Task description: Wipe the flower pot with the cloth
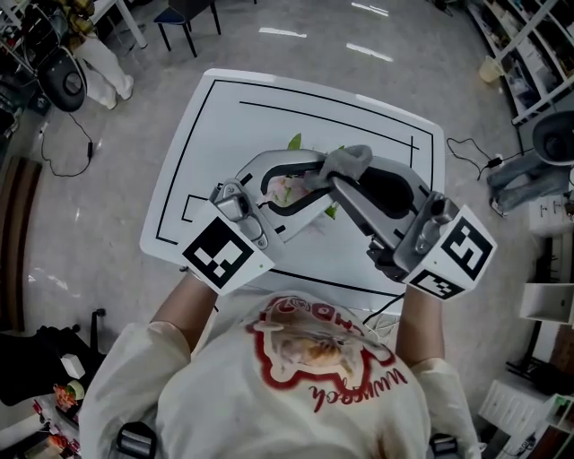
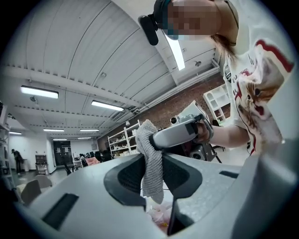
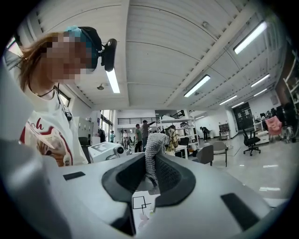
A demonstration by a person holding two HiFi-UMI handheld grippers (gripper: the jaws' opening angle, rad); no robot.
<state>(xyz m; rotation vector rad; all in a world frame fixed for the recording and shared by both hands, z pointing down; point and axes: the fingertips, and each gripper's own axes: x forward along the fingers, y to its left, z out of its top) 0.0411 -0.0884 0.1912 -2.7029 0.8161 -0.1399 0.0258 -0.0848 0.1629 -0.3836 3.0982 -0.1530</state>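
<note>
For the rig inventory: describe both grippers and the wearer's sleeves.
The left gripper and right gripper are matching light grey moulded shells; their curved fingers have dark textured linings. The left cube and right cube are white with black square markers. The sleeves are short and cream.

Field notes, from above: a white table (image 1: 206,134) marked with black lines is seen on a grey floor (image 1: 108,179). Over its middle the left gripper (image 1: 319,177) and right gripper (image 1: 341,185) are set tip to tip. A grey cloth (image 1: 350,160) is bunched where they meet. A pale pink flower pot (image 1: 287,190), mostly hidden, is glimpsed under the left gripper, with green leaves (image 1: 294,142) beside it. A dark chair (image 1: 188,18) is noted beyond the table.
</note>
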